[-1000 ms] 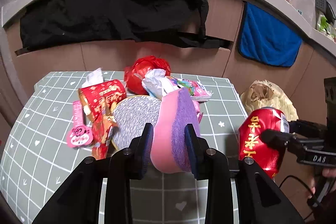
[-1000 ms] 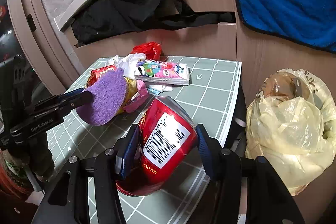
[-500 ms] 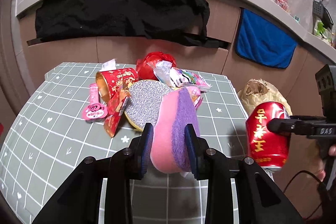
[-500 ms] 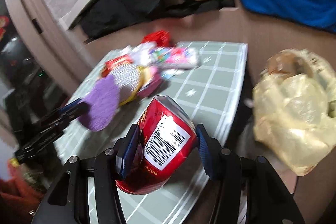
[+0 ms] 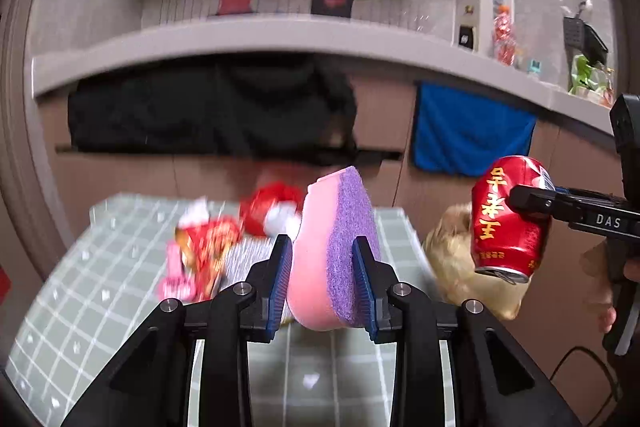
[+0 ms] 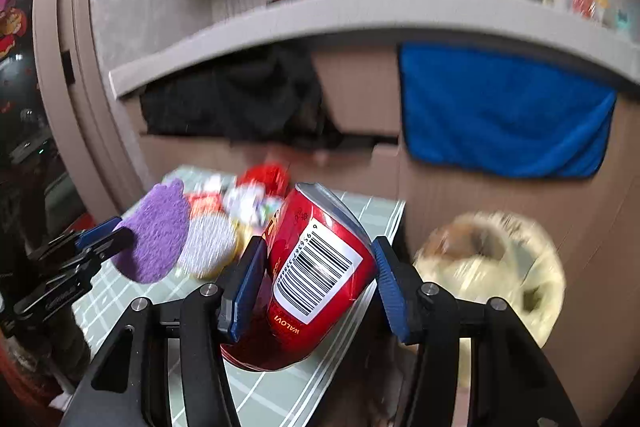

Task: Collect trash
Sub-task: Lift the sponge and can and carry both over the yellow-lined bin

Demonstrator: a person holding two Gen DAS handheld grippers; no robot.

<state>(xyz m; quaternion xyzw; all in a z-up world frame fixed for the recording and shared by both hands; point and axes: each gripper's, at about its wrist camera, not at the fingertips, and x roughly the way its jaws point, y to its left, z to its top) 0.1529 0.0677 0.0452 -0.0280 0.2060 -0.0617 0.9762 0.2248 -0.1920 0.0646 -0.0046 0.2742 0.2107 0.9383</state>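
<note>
My left gripper (image 5: pixel 322 281) is shut on a pink and purple sponge (image 5: pixel 332 251), held upright above the green grid table (image 5: pixel 80 311). My right gripper (image 6: pixel 318 281) is shut on a red drink can (image 6: pixel 316 275) with a barcode label, tilted, over the table's right edge. The same can (image 5: pixel 506 219) shows at the right of the left wrist view, and the sponge (image 6: pixel 154 237) at the left of the right wrist view. A yellowish trash bag (image 6: pixel 492 267) sits open on the floor right of the table. Several wrappers (image 5: pixel 208 247) lie in a blurred heap behind the sponge.
A red plastic bag (image 5: pixel 272 207) and a silver scouring pad (image 6: pixel 208 247) lie in the heap. Behind the table stands a cabinet front with a black cloth (image 5: pixel 212 107) and a blue towel (image 5: pixel 472 131) hanging under a grey counter (image 5: pixel 280 35).
Both grippers have risen with their loads and tilted up, so the wall above the counter has come into view. The sponge and can stay gripped.
</note>
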